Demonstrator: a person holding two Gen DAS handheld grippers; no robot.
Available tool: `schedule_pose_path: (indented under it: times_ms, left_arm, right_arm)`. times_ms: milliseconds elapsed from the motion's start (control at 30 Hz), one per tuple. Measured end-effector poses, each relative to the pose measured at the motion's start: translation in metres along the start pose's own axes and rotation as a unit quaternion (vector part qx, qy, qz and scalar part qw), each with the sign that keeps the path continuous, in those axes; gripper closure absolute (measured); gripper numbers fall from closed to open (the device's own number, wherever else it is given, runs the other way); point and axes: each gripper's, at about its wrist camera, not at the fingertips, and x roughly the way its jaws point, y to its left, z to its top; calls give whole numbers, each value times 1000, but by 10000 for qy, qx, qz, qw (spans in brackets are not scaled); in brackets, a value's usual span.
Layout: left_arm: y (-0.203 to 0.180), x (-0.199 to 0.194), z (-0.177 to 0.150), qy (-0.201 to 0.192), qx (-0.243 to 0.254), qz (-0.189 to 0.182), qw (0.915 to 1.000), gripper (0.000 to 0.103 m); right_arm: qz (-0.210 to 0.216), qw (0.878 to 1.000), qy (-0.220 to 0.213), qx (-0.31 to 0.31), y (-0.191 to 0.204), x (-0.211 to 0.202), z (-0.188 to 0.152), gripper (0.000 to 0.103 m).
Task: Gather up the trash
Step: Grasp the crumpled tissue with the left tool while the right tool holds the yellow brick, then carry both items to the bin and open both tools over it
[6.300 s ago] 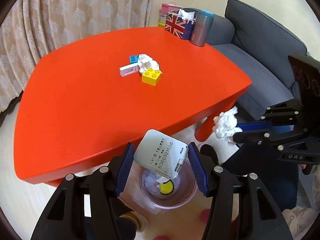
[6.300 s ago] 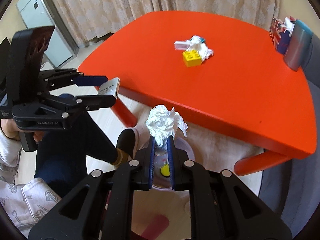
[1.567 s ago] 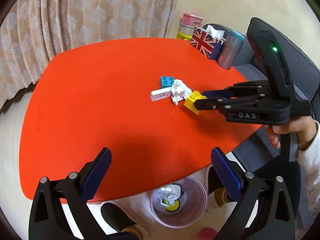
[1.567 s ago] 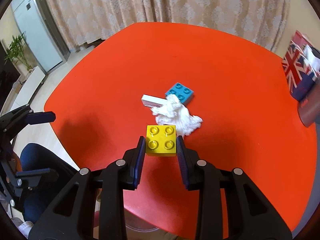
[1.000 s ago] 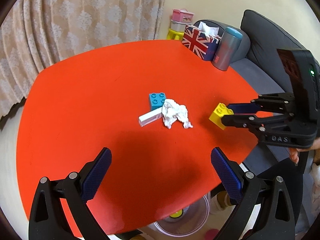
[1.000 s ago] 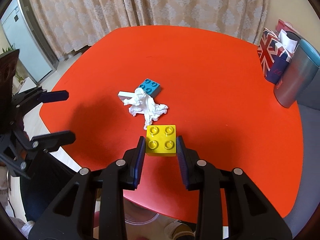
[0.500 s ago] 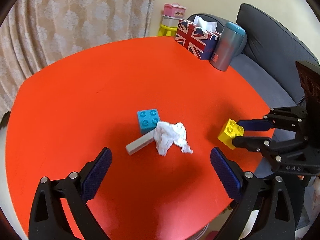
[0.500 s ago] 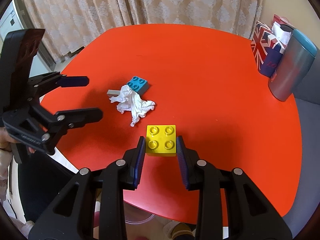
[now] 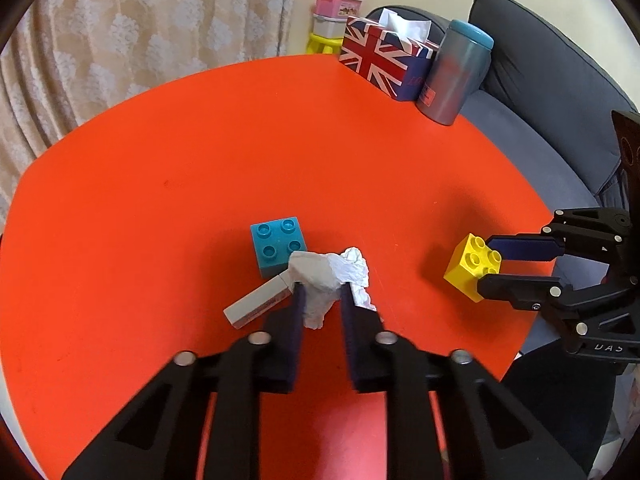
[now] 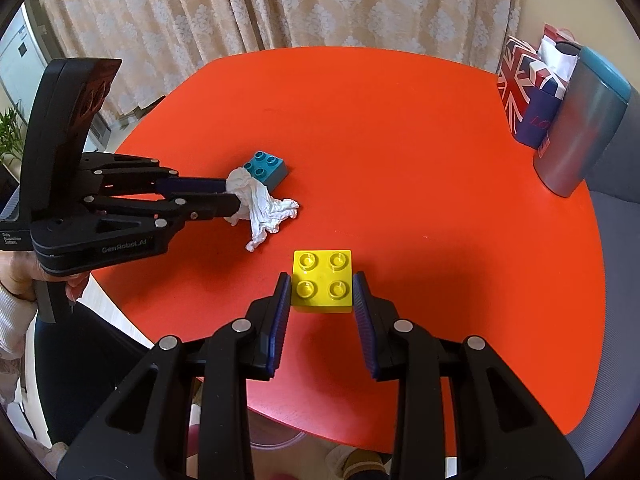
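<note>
The left gripper (image 9: 322,294) has just been closing, and its two jaws now pinch the crumpled white tissue (image 9: 330,276) on the red table (image 9: 200,160). The tissue lies in the middle of the table. It touches a blue block (image 9: 278,246) on its far side and a small white box (image 9: 258,302) on its left. The right gripper (image 10: 321,286) is clamped on a yellow block (image 10: 322,280) near the right edge. At the far right corner stand a flag tissue box (image 9: 386,60) and a grey cup (image 9: 456,78).
</note>
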Motion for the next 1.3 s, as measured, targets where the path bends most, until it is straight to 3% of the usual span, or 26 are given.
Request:
schedule_pose_path:
  times_ms: [100,467,733,1100,1300]
  left_arm:
    - [0,-1,0,-14,13,20,10000,100]
    - [-10,-32,-11,-233,40,29,9997,101]
    - [-21,-66,-35,-330,123,64,9994,101]
    - [-47,-102,-82,-435,272,-49,9987,101]
    - [-58,-109,-114,-331,253,-119,9991,101]
  right_arm:
    - [0,10000,-29,2,0,0,-1,72]
    - [12,9996,-254,-79,15,-22,2,72]
    - [35,9988,-449,-192,32,-50,-4,72]
    - [183,9973,-612,-357,65,-84,-44,72]
    - [267,9973,-439,-522,80,-87,-73,72]
